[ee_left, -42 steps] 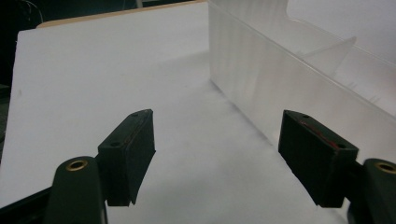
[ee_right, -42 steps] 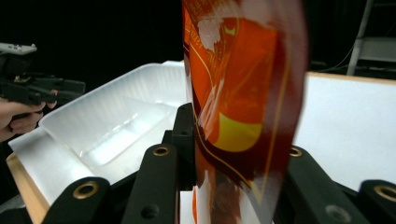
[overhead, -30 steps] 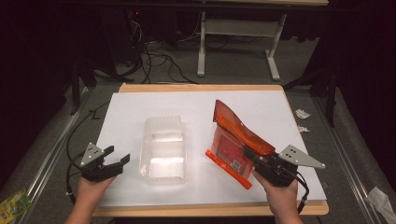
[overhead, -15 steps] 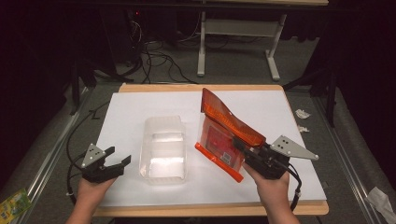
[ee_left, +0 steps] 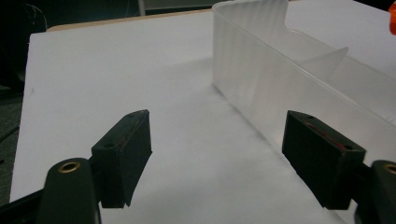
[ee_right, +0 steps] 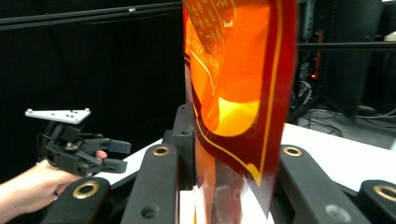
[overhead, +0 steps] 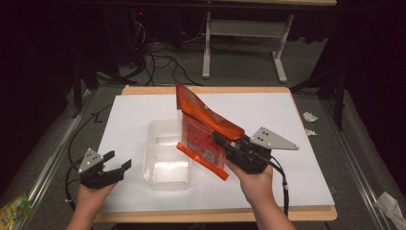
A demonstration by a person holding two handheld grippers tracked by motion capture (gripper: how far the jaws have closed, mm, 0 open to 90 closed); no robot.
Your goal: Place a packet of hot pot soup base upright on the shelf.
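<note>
My right fingers [overhead: 221, 143] are clamped on the near end of an orange packet [overhead: 203, 128], holding it lifted and tilted over the middle of the bench [overhead: 287, 115], its lower edge above the right rim of the clear plastic tray [overhead: 165, 160]. My left fingers [overhead: 118, 162] stand wide apart with nothing between them, low at the near left corner of the bench, just beside the tray's left wall and not touching it.
</note>
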